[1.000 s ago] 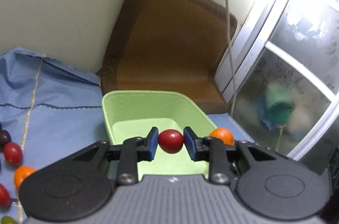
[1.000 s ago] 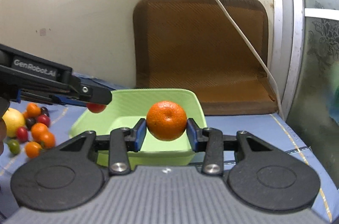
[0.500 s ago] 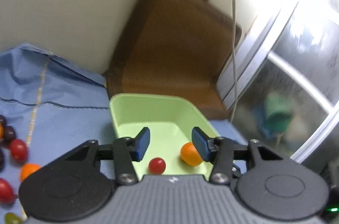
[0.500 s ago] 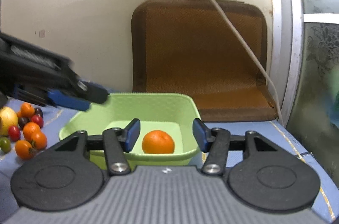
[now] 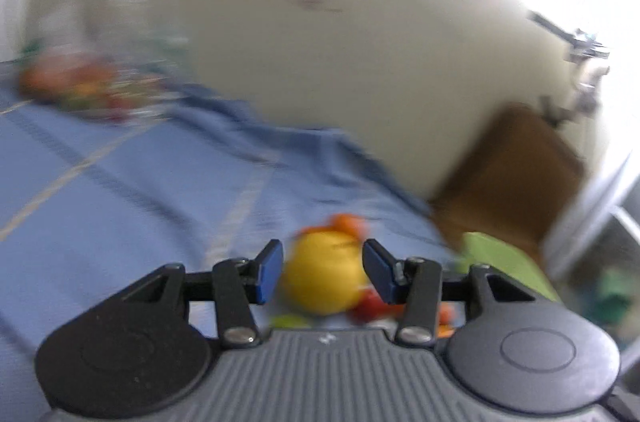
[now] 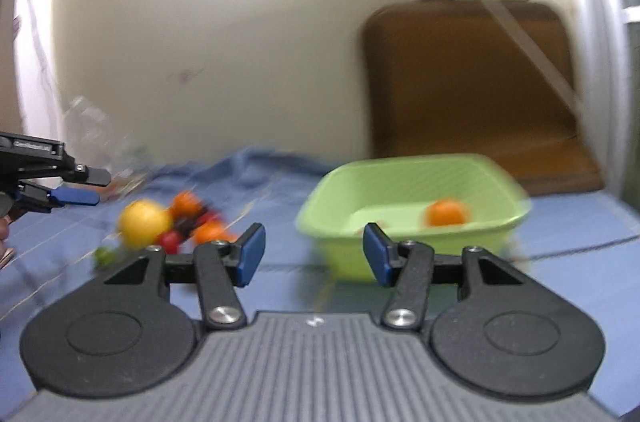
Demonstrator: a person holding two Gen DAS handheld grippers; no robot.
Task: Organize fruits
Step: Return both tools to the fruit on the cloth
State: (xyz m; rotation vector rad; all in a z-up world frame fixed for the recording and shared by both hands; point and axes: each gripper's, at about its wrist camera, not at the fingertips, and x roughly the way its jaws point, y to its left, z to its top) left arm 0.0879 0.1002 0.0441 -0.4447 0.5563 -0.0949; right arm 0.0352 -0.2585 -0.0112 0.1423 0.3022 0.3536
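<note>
Left claw (image 5: 322,272) spread, smeared yellow fruit (image 5: 324,276) beyond, right claw (image 6: 314,254) spread and bare, basket (image 6: 412,182) blurred

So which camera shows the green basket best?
The right wrist view: the whole green basket shows, with an orange inside. The left wrist view catches only a blurred corner at its right edge.

I am seeing the basket (image 6: 412,222) sitting on the cloth (image 6: 280,258), right of the fruit pile (image 6: 172,222) and before the cushion (image 6: 472,90). An orange (image 6: 446,212) is lying in it.
</note>
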